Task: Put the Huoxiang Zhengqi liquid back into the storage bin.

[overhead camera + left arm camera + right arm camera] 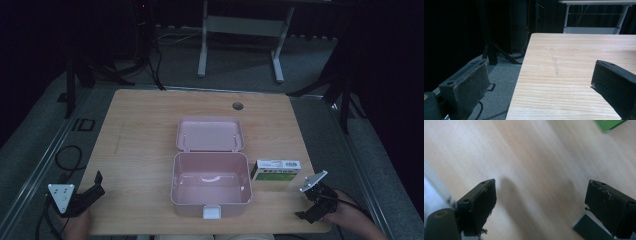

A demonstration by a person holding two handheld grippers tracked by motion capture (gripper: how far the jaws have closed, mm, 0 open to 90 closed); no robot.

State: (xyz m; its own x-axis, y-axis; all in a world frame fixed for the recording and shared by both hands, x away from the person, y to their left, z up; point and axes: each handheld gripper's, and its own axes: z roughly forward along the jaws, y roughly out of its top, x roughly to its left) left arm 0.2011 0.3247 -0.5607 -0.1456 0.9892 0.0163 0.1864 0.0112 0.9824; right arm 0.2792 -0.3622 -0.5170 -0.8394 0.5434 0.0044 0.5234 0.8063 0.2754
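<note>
A pink plastic case (210,184) is placed at the centre of the wooden table (140,150), close to the near edge. Its lid (210,134) is folded fully back and lies flat behind the tub, inner face up. The tub is rectangular with rounded corners, and a pale latch (211,212) is fitted at the middle of its front wall. A curved pale strip is seen on its floor; what it is cannot be told.

A small carton (275,170), white on top and green along its front face, is set just beside the case's right wall, long side toward the person. In the right gripper view a green corner of the carton (609,124) is shown at the top edge.

The left gripper (95,186) is held over the table's near left corner, its jaws spread wide with nothing between them. The right gripper (309,200) is held near the carton's right end, jaws likewise spread wide and empty.
</note>
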